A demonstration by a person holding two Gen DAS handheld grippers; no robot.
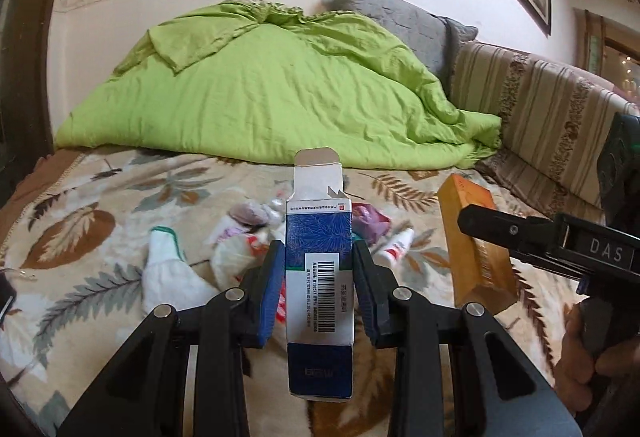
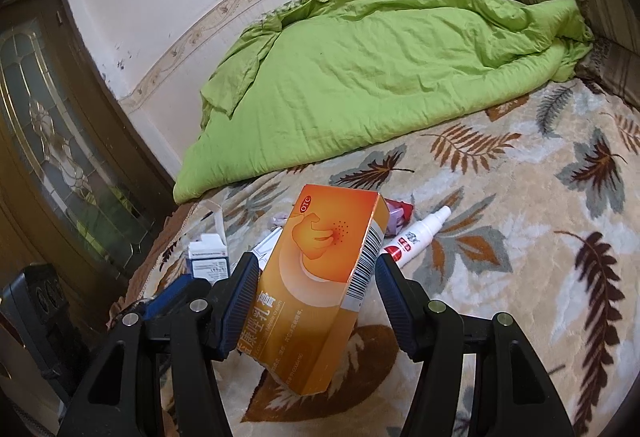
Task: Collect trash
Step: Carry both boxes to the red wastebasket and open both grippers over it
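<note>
My left gripper [image 1: 319,269] is shut on a blue and white medicine box [image 1: 320,237] that stands upright with its top flap open. The same blue box [image 2: 208,257] shows at the lower left of the right wrist view. My right gripper [image 2: 316,265] is shut on an orange cream box [image 2: 320,289], tilted, above the bed. In the left wrist view that orange box [image 1: 472,249] hangs to the right, beside the right gripper's finger [image 1: 516,233]. A white spray bottle [image 2: 420,233] with a red label, a purple wrapper [image 1: 370,221] and crumpled wrappers [image 1: 248,221] lie on the blanket beyond.
A leaf-patterned blanket [image 2: 520,277] covers the bed. A green duvet [image 1: 260,89] is heaped at the far side against the wall. A white glove [image 1: 168,273] lies at the left. Striped cushions [image 1: 540,117] stand at the right, a glazed wooden cabinet [image 2: 52,125] at the left.
</note>
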